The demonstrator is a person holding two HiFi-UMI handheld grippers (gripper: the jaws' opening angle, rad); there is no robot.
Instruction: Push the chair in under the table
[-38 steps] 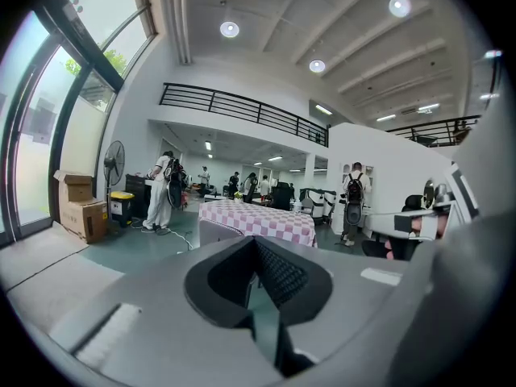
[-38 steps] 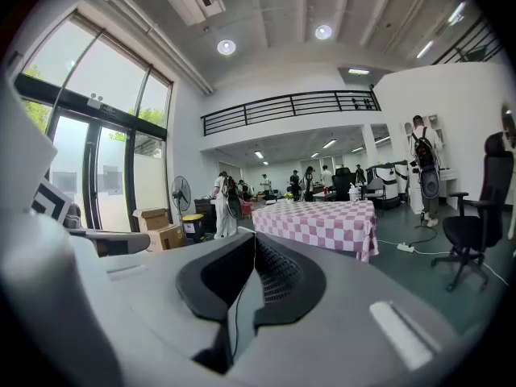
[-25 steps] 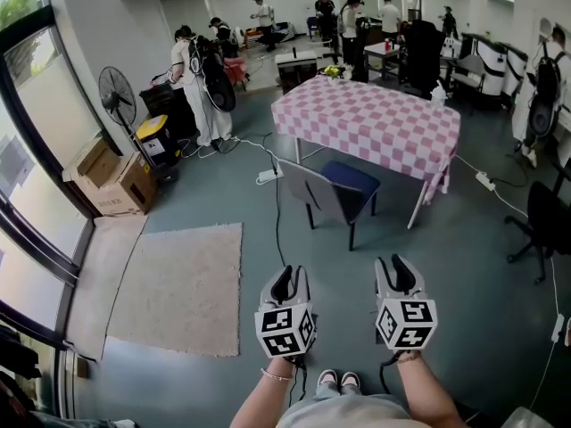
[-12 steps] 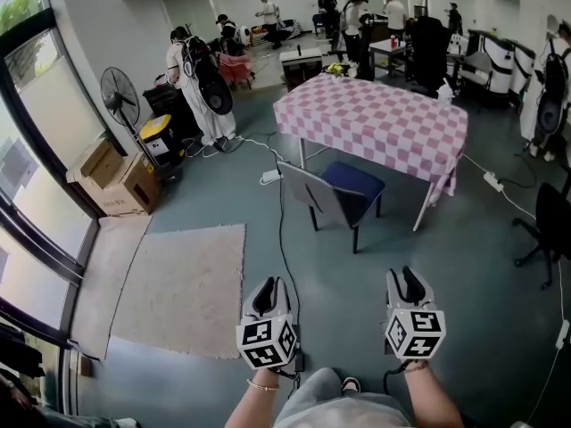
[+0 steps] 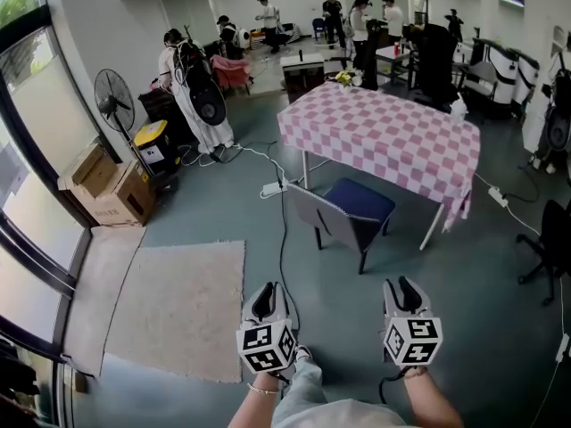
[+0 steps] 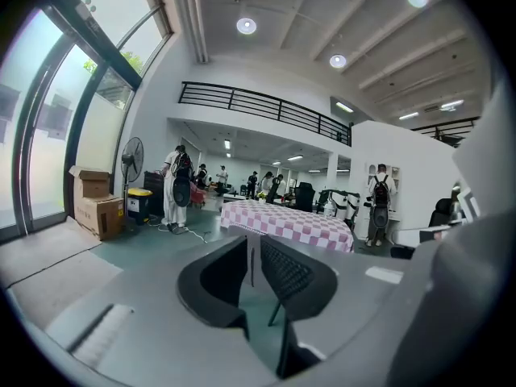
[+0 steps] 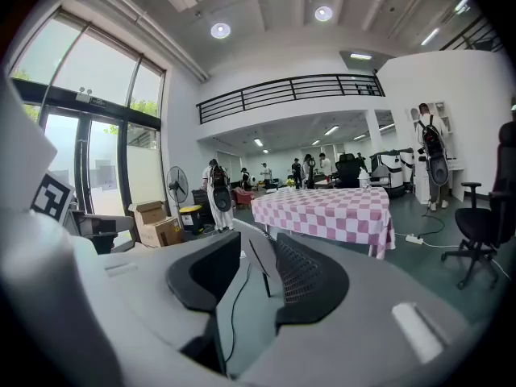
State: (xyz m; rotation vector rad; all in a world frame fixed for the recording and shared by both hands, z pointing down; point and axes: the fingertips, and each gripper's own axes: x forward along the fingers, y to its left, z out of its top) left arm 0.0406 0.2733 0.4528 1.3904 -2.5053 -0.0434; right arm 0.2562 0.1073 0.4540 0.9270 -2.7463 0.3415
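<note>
The chair [image 5: 346, 210] stands at the near side of the bench [image 5: 384, 136], its blue seat partly under the checked cloth and its grey back turned away from the bench, toward the person. It is well apart from both sets of jaws. Both are held out level, much nearer the person than the bench, and point toward the bench.

The left gripper [image 5: 265, 294] has its jaws closing, with only a narrow gap left and nothing in it; the chair shows far off through that gap. The right gripper [image 5: 403, 291] has its jaws released and spread wide, also with nothing between them.

Counted: one chair at the bench, one bench with a checked cloth, two grippers. Left of the bench lie one pale rug [image 5: 174, 306], two cardboard boxes [image 5: 111, 185] and one standing fan [image 5: 114, 105]. Right of the bench stands one black office chair [image 5: 553, 239]. Beyond the bench are several people, too small and overlapping to count surely.
</note>
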